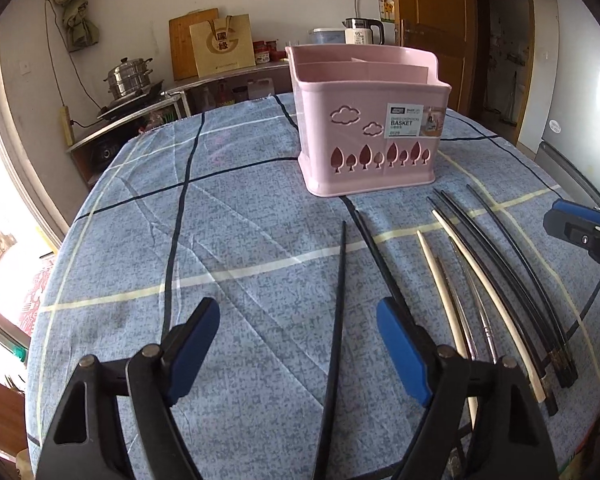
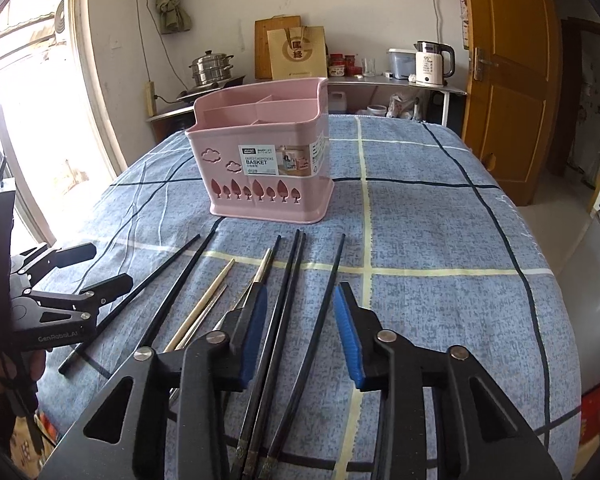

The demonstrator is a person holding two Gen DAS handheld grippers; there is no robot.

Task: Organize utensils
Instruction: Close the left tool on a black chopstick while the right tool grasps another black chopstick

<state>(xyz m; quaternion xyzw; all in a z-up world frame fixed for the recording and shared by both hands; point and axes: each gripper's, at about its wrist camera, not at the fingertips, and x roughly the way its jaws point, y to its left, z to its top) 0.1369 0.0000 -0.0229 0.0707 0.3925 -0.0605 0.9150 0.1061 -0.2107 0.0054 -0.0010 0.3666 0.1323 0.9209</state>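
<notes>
On the tabletop (image 1: 228,208), covered w/ a blue cloth crossed by dark and pale lines, a pink utensil basket (image 1: 370,120) stands upright toward the far side, its label facing the cameras and its inner compartments showing nothing inside. Nearer than the basket, chopsticks lie loose in a rough fan, tips toward the basket.

Left hand-held gripper (image 1: 298,348): jaws spread wide, blue pads apart, nothing clamped. 1 black chopstick (image 1: 338,320) runs lengthwise thru the gap between the pads w/o touching either; a 2nd black chopstick (image 1: 370,236) lies just right of it and passes under the right pad. Further right in that view lie 2 pale wooden chopsticks (image 1: 440,280), 2 metal chopsticks (image 1: 470,292) between them, and the black chopsticks (image 1: 512,264) beyond. In the right wrist view the left gripper's body shows at the left edge, held by a hand (image 2: 4,364) that is mostly hidden.

Right hand-held gripper (image 2: 300,332): jaws at a narrower gap, not closed. A pair of black chopsticks (image 2: 284,312) lying side by side and a single curved-looking black chopstick (image 2: 324,300) all pass between the blue pads; whether a pad touches any of them can't be told, but none looks pinched or lifted — they lie flat on the cloth. Its left pad sits over the metal chopsticks' near part.

Behind the tabletop: a counter (image 2: 380,80) w/ a white kettle (image 2: 432,62), a paper bag (image 2: 298,54), a steel steamer pot (image 2: 212,68), and a wooden door (image 2: 508,72) at right.
</notes>
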